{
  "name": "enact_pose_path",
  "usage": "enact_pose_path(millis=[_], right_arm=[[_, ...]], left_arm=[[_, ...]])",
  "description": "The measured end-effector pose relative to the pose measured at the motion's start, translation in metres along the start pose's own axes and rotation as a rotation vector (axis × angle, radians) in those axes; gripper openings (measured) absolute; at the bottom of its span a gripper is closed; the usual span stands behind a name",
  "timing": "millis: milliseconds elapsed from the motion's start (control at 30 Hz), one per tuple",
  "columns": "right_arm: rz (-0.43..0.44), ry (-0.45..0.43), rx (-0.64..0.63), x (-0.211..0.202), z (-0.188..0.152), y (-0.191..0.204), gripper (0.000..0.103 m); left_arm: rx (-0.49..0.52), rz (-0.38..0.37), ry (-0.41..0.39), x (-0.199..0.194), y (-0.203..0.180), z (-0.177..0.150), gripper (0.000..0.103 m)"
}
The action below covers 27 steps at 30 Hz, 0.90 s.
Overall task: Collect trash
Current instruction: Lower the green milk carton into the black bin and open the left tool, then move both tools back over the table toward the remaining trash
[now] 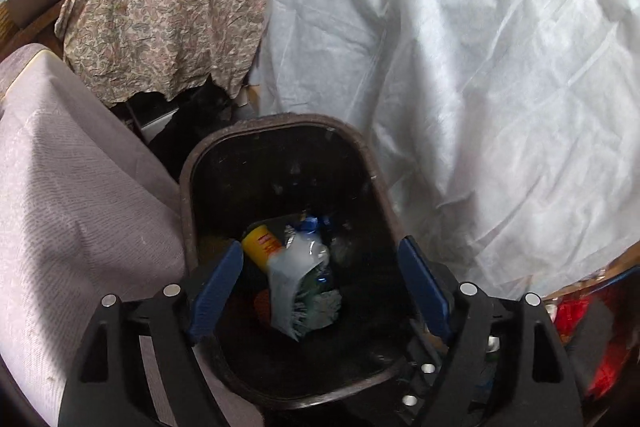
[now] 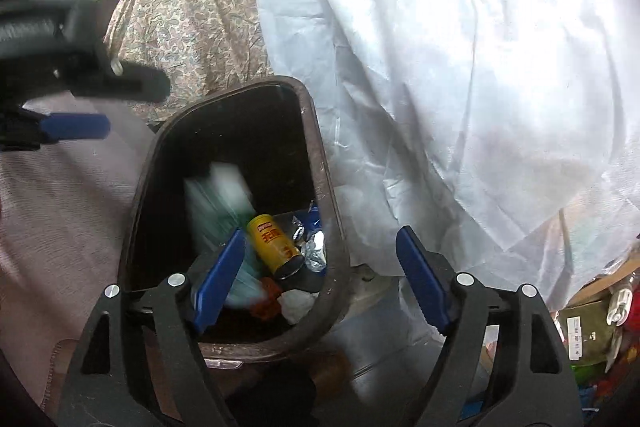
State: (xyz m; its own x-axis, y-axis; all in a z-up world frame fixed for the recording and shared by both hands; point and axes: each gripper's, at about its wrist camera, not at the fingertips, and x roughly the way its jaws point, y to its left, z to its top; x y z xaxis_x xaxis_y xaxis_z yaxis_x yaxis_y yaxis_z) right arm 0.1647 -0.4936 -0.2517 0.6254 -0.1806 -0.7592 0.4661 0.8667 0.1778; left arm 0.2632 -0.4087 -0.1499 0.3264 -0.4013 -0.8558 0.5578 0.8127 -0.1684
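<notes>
Hanging over the trash bin [image 1: 192, 187], the left gripper [image 1: 320, 283] is pointing steeply down into its mouth, jaws standing wide apart with nothing between the blue pads [image 1: 218, 291]. Left of the bin a pinkish-grey cloth [image 1: 80, 211] is draping some furniture; behind it a paisley cloth [image 1: 164, 11] is covering another piece. Inside the bin a pale plastic wrapper with green print [image 1: 298, 283] is showing in mid-air or just landing, clear of both pads, beside a yellow can [image 1: 262, 245] and crumpled foil [image 1: 294, 233]. To the right a large white sheet [image 1: 460, 87] is filling the view.

In the right wrist view, the left gripper [image 2: 76, 127] is reaching in from the left edge, blurred, above the bin's [image 2: 320, 163] far left rim. The wrapper [image 2: 216, 199] is smearing as a blur inside the bin, next to the yellow can [image 2: 274, 239]. The right gripper [image 2: 320, 279] is tilting down over the bin's near right corner, jaws spread and empty, one pad [image 2: 218, 279] over the bin, the other [image 2: 422, 279] over the floor outside it.
</notes>
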Motion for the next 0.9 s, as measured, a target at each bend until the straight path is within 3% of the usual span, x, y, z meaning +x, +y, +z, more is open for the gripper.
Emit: enact_pose_path(millis=[267,533,767,900], right_arm=[[-0.011,-0.021,0.0,-0.014,0.001,0.002,0.078],[0.013,-0.1,-0.025,-0.049,0.015,0.028,0.08],[0.088,-0.175,-0.094,-0.096,0.021,0.071,0.086],[0.141,-0.208,-0.142,-0.118,0.023,0.096,0.09]], left_arm=[[0.091,-0.028,-0.064,-0.039,-0.027,-0.008,0.083],[0.111,-0.121,-0.179,-0.11,-0.028,-0.026,0.091],[0.157,-0.11,-0.272,-0.169,-0.007,-0.05,0.095],[0.17,-0.064,-0.321,-0.199,0.02,-0.068,0.097]])
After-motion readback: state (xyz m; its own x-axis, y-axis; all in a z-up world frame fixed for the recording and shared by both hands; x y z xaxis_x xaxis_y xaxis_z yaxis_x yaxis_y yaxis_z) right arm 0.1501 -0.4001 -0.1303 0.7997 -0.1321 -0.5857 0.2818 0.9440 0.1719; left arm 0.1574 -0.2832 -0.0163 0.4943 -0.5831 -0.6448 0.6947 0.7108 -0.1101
